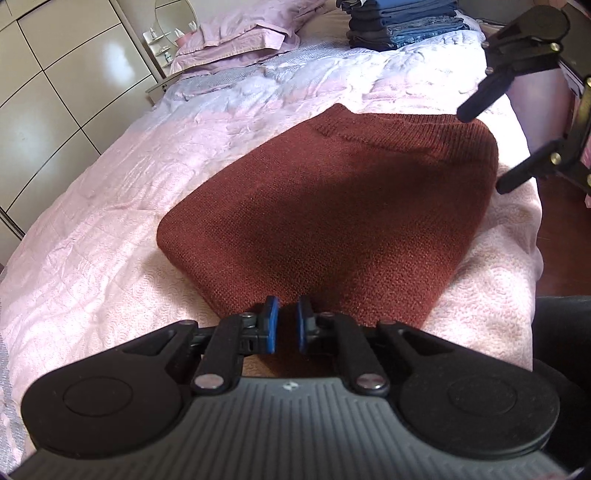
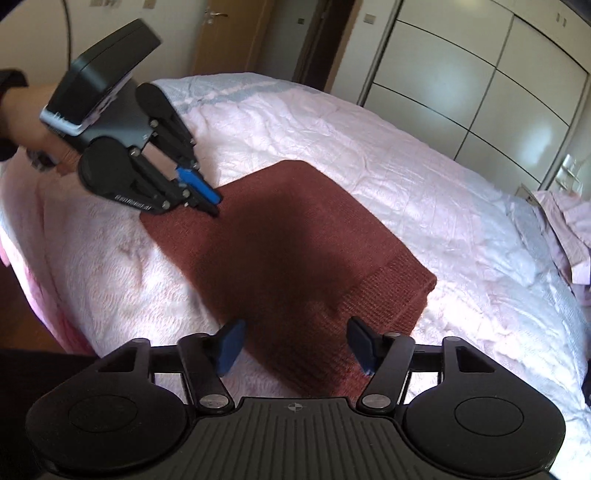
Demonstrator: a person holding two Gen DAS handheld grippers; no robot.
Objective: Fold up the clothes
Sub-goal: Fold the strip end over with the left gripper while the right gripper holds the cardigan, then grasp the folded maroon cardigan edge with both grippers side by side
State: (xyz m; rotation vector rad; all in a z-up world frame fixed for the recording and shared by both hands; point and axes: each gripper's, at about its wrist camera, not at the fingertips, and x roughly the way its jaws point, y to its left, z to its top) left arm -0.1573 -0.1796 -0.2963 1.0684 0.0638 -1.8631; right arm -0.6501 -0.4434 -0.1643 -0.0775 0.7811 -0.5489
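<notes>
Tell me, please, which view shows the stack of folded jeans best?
The left wrist view: the stack of folded jeans sits at the far end of the bed, cropped by the frame's top. The right wrist view does not show it.

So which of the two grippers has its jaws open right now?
The right gripper: its blue pads stand wide apart over the rust-red sweater. The left gripper has its pads nearly together.

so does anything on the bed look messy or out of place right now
Nothing stands out. The rust-red knitted sweater lies folded into a neat flat block on the pale pink quilted bedspread, edges even. The stack of folded blue and dark clothes at the far end sits tidy. The bedspread is only lightly wrinkled.
</notes>
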